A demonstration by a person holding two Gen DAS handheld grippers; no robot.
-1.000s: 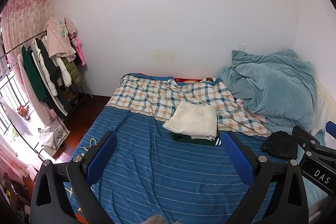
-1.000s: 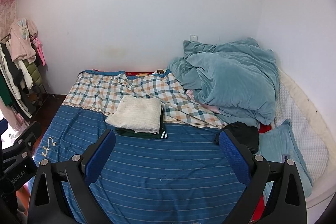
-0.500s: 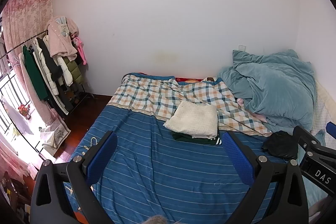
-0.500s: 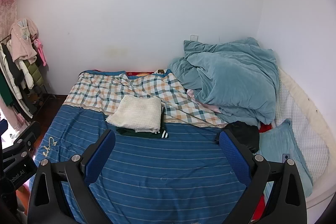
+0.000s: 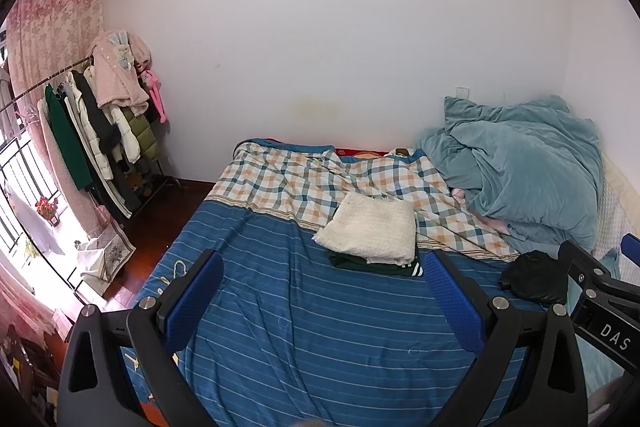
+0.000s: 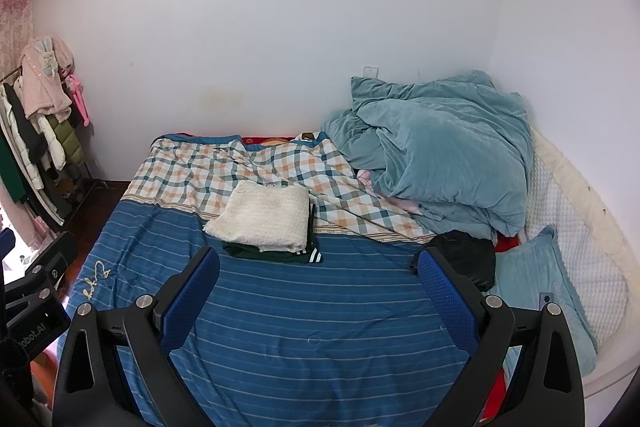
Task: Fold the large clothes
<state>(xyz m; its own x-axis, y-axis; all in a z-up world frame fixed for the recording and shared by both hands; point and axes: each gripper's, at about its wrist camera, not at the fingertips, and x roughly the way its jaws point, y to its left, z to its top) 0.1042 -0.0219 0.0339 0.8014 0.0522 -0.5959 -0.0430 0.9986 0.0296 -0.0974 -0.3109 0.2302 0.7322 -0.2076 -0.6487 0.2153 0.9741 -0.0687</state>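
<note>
A folded cream knit garment (image 5: 370, 234) lies on top of a folded dark green garment (image 5: 376, 264) with white stripes at its corner; the pair sits near the middle of the bed, where the blue striped bedcover (image 5: 304, 327) meets the plaid sheet (image 5: 304, 183). Only the near edge and one corner of the green piece show; the rest is covered by the cream one. To the right of the stack, a crumpled black garment (image 6: 464, 259) rests on the bedcover, partly hidden behind the right gripper's finger (image 6: 448, 299); its shape is hard to make out.

The left gripper (image 5: 320, 301) hangs above the near part of the bed, its blue-padded fingers spread wide and holding nothing. The right gripper (image 6: 316, 301) is likewise spread wide and empty above the bedcover. Each one's black frame shows at the edge of the other's view.

Further right, a heaped teal duvet (image 6: 440, 155) fills the far right corner, with a bit of pink fabric (image 6: 372, 183) poking from under it. A teal pillow (image 6: 532, 291) lies near the right edge against a white quilted pad (image 6: 576, 227).

At the far left, a clothes rack (image 5: 96, 131) carries coats and a pink fleece, beside a pink floral curtain (image 5: 52, 23); its lower end is cut off.
</note>
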